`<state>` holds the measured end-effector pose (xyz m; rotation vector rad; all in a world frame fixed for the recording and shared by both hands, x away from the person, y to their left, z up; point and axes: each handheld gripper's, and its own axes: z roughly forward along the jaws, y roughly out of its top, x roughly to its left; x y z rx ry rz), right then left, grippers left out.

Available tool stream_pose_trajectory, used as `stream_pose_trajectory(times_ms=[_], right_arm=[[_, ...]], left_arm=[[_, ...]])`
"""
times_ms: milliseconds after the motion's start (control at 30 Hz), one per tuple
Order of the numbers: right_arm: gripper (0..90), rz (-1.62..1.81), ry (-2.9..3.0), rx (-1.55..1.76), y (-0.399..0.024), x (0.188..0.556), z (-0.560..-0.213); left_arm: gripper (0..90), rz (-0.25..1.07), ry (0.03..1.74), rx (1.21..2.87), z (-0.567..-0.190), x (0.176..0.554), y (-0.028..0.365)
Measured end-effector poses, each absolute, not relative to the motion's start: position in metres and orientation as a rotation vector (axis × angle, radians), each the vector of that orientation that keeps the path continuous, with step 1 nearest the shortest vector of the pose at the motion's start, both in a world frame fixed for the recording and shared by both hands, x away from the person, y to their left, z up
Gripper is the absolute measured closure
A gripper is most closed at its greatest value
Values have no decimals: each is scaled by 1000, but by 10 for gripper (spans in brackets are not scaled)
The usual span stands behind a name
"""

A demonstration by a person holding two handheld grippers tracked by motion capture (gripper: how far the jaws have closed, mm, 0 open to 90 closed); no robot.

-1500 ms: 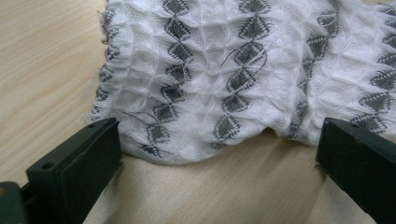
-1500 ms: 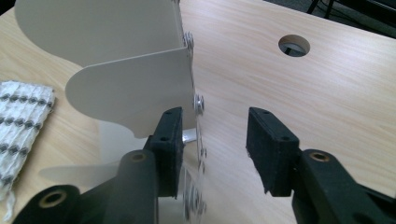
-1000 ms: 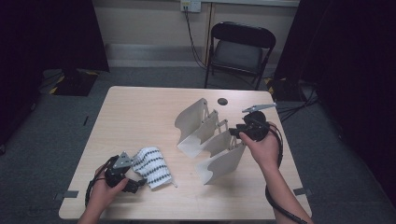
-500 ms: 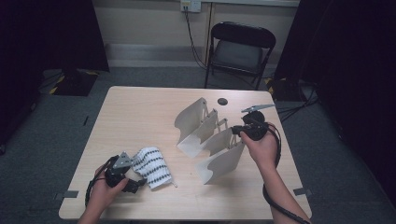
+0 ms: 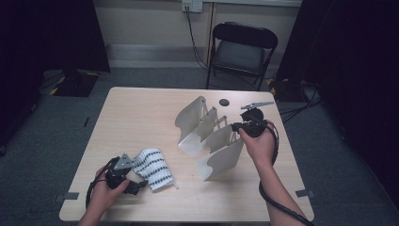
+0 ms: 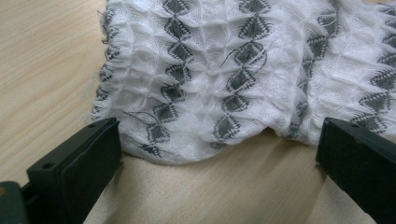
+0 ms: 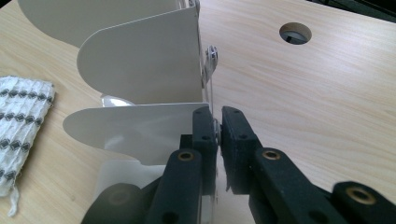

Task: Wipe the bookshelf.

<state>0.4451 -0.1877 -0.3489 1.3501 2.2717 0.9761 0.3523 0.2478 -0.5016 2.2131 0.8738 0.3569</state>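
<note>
- Gripping the thin edge of the white metal rack (image 5: 211,136), the right tool (image 7: 215,125) has its two black jaws pressed together on the sheet; they have just closed onto it.
- The rack stands on the right half of the desk (image 5: 141,117), several curved white plates fanned out one behind another. In the right gripper view the tool's own body covers the lower part of the nearest plate, and the farthest plate is cut off by the top edge.
- A small metal fastener on the rack sits just above the clamped jaws; its form is too small to make out.
- The left tool (image 6: 215,154) is spread wide, its jaws apart with bare desk between them. The white cloth with dark diamond stripes (image 6: 243,74) lies just beyond the jaw tips; whether the jaws touch its hem cannot be told.
- In the high view the cloth (image 5: 153,168) lies near the front left of the desk, just beside the left tool (image 5: 134,186), well apart from the rack. The person's left hand (image 5: 106,195) covers much of that tool.
- The cloth runs out of frame at the top and right in the left gripper view; loose threads stray across its weave.
- A round hole (image 5: 224,102) in the desk shows behind the rack.
- No writing, label or brand can be read anywhere.
</note>
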Motion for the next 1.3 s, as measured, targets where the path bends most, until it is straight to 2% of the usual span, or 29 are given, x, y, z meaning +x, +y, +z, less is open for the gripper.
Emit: stream_pose_trajectory(times_ms=[267,500,633,867,1033,1300], right_arm=[[764,990,2268,1331,-194,439,-345],[693,1030,2210,1342,-217,428,-333],[623,1010,2175,1361,-235,423,-335],[511,992,2152,1395,-257,412,-360],[468,994,2150,1414,-265,407,-379],[348,1001,2147,1432,-272,395,-411]], left_arm=[[0,358,874,2213,-502,352,248],[0,359,874,2214,-502,352,248],[0,360,874,2213,-502,352,248],[0,359,874,2213,-502,352,248],[0,359,874,2213,-502,352,248],[0,360,874,2213,-502,352,248]])
